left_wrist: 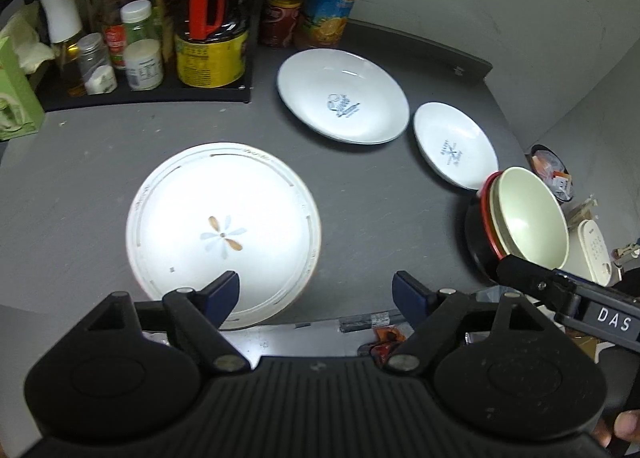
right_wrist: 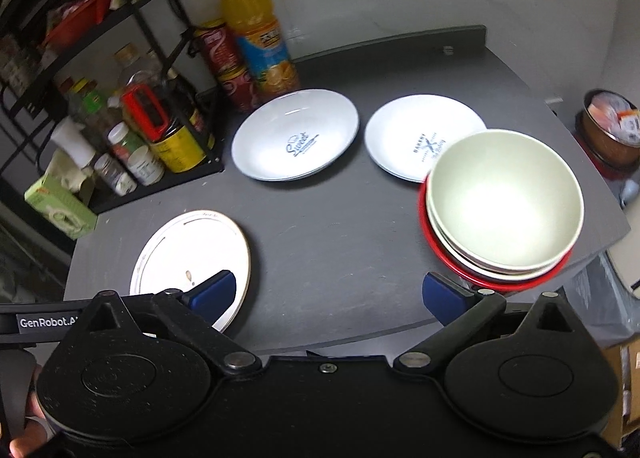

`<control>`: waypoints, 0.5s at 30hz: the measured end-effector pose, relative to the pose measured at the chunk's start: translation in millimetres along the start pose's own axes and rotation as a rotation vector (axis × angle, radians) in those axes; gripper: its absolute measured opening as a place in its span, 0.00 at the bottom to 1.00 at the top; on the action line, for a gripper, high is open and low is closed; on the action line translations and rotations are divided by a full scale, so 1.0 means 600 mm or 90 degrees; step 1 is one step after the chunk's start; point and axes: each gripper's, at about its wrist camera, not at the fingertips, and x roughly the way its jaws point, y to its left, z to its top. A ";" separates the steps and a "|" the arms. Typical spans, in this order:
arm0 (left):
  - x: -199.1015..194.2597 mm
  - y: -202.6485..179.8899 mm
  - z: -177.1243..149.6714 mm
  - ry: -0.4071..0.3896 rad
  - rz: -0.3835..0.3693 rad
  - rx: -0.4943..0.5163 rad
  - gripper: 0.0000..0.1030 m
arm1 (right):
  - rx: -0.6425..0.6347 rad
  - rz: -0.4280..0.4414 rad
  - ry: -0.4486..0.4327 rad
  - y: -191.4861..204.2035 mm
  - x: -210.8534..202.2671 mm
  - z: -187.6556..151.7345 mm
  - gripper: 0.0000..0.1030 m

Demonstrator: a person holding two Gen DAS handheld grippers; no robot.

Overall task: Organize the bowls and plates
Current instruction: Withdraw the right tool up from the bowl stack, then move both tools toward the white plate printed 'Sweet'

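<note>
Grey counter [right_wrist: 340, 242] under both tools, both angled steeply down at it. Left tool [left_wrist: 316, 294] above the near edge, blue pads [left_wrist: 224, 290] apart with nothing between them, one pad overlapping the flower-print plate [left_wrist: 222, 230] in view, contact not clear. Right tool [right_wrist: 328, 294] spread wide, empty, one pad over the flower-print plate's rim, the other just beside the bowl stack [right_wrist: 504, 209]. A fingertip cut off at the lower corner of each view.

Largest dish: flower-print plate, flat near the front edge, empty. Behind it, a white deep plate [right_wrist: 296, 135] with blue script, empty. Beside that, a smaller white plate [right_wrist: 416, 133] with a blue crossed mark, empty, partly covered by the bowl stack in the right wrist view. Bowl stack at the counter's right edge: pale green bowl on top, empty, nested in a white one, red-rimmed bowl lowest; black outside in the left wrist view.

Black rack [right_wrist: 168, 173] at back left with jars and bottles, labels too blurred to read. Orange juice bottle [right_wrist: 260, 41] and red cans [right_wrist: 224, 57] against the wall. Green tissue box [right_wrist: 60, 209] at the left edge. Round tin [right_wrist: 608, 129] off the counter at right, contents unclear.
</note>
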 end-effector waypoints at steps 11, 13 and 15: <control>-0.017 0.031 -0.012 -0.010 0.016 -0.036 0.80 | -0.099 0.019 0.005 0.058 0.002 0.017 1.00; -0.019 0.033 -0.011 -0.013 0.021 -0.043 0.80 | -0.106 0.023 0.009 0.062 0.005 0.020 1.00; -0.020 0.036 -0.009 -0.016 0.024 -0.051 0.80 | -0.113 0.029 0.014 0.064 0.012 0.025 1.00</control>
